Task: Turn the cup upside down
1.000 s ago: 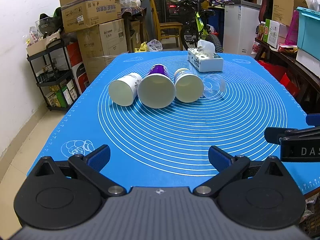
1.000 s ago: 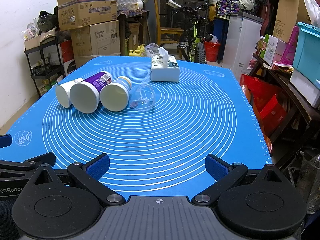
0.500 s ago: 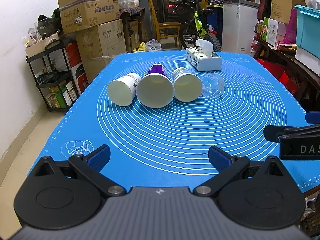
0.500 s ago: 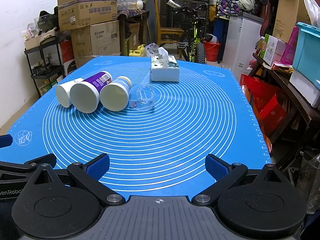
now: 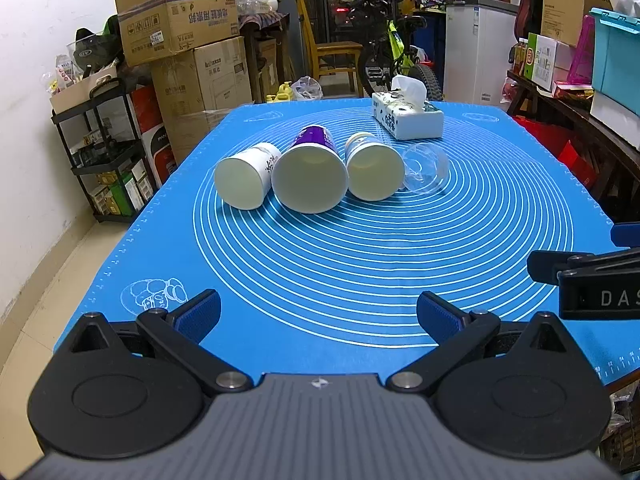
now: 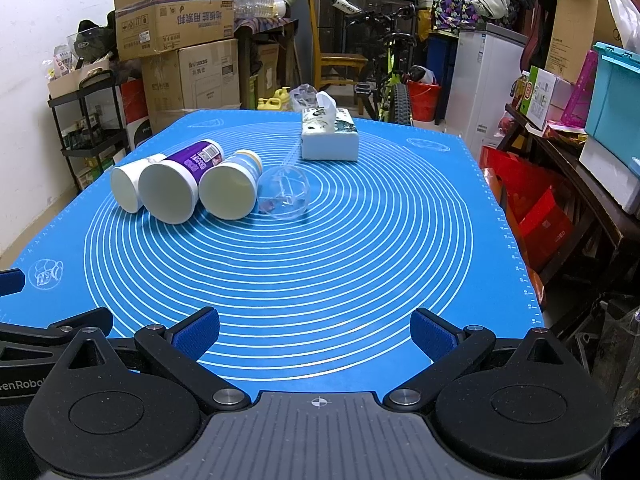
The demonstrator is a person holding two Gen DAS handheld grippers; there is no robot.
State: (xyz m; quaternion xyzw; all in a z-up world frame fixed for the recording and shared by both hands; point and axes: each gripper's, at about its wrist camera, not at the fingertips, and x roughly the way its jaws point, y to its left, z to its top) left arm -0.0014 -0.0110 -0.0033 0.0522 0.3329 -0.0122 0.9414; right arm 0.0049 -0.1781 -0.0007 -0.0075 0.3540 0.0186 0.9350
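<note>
Four cups lie on their sides in a row on the blue mat, mouths toward me: a small white cup, a purple-labelled cup, a white cup with a blue pattern and a clear plastic cup. In the right wrist view they are the white cup, purple cup, patterned cup and clear cup. My left gripper is open and empty at the mat's near edge. My right gripper is open and empty, also near the front edge.
A tissue box stands behind the cups; it also shows in the right wrist view. The right gripper's side shows at the left view's right edge. Cardboard boxes, shelves and a bicycle surround the table.
The left gripper has shifted slightly, so the cups sit a little higher in its view. The right gripper and the cups have not moved.
</note>
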